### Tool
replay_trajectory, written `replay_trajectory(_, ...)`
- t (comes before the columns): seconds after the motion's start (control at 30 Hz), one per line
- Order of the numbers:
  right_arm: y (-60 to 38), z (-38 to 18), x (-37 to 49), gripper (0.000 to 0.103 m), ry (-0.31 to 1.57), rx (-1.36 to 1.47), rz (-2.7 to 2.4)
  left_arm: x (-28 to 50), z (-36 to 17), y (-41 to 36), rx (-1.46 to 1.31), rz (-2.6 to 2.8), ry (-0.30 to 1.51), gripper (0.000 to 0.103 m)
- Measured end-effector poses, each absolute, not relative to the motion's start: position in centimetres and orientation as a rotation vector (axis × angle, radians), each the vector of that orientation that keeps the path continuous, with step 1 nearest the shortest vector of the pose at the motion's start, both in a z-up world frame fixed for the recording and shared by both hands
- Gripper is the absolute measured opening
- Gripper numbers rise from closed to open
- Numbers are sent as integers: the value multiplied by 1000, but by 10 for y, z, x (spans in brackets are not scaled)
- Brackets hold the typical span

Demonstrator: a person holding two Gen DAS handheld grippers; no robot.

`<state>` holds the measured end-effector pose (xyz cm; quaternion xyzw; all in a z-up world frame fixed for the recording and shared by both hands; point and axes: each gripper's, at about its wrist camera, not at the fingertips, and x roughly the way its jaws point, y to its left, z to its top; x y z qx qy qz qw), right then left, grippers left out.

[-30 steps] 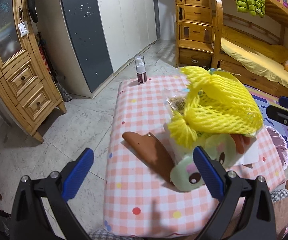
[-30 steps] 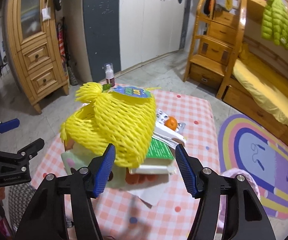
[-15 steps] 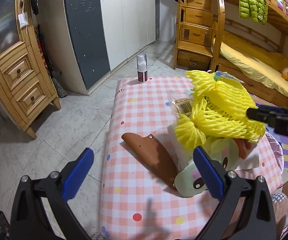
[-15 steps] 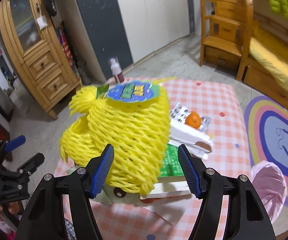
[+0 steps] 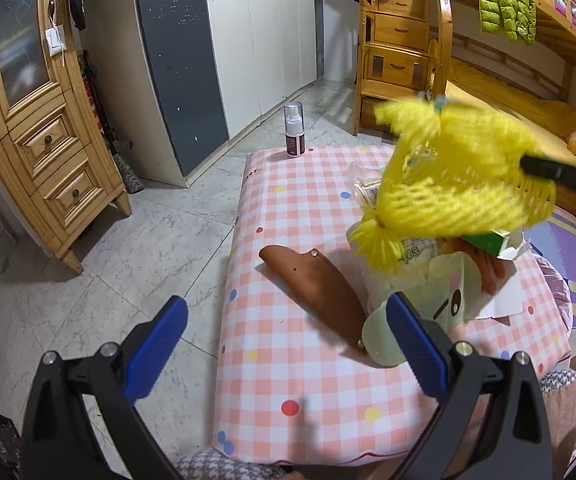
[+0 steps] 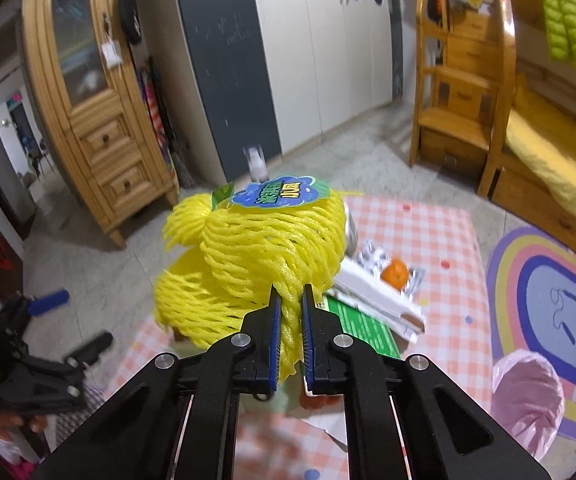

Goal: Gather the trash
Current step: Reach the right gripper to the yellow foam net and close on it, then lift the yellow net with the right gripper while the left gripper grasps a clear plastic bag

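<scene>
My right hand-held gripper is clamped on the yellow foam net, held above the checkered tabletop. My left hand-held gripper hangs spread wide, gripping nothing, over the tabletop's near edge. Beyond it lies a brown case, then a trash pile, blurry. A spray bottle stands at the far corner.

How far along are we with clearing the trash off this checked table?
Early stage. Nothing looks binned yet: the pink bag beside the table shows nothing inside from here. In hand: the right tongs are shut on the yellow foam net, lifted off the pile. Left tongs hang open, idle. Left: green carton, white box, brown sheath, paper scraps.
</scene>
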<state>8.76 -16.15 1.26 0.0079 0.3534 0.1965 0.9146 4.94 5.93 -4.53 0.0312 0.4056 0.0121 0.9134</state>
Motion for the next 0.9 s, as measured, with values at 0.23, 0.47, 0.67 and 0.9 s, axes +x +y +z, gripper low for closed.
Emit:
replay_trajectory(0.23,-186,68,52,9,533,57,353,39,-46,50,75,-5,829,97)
replay_trajectory(0.47,-227,80,21,9,469,-10,137,31,-70,26,116,-105,840,75)
replay_trajectory(0.67,-261,58,4,9,505,-52,-3,38,-103,14,126,-189,895,57)
replay_trajectory(0.9,-286,12,-1,9,613,-23,-75,60,-122,8,98,-252,884,57)
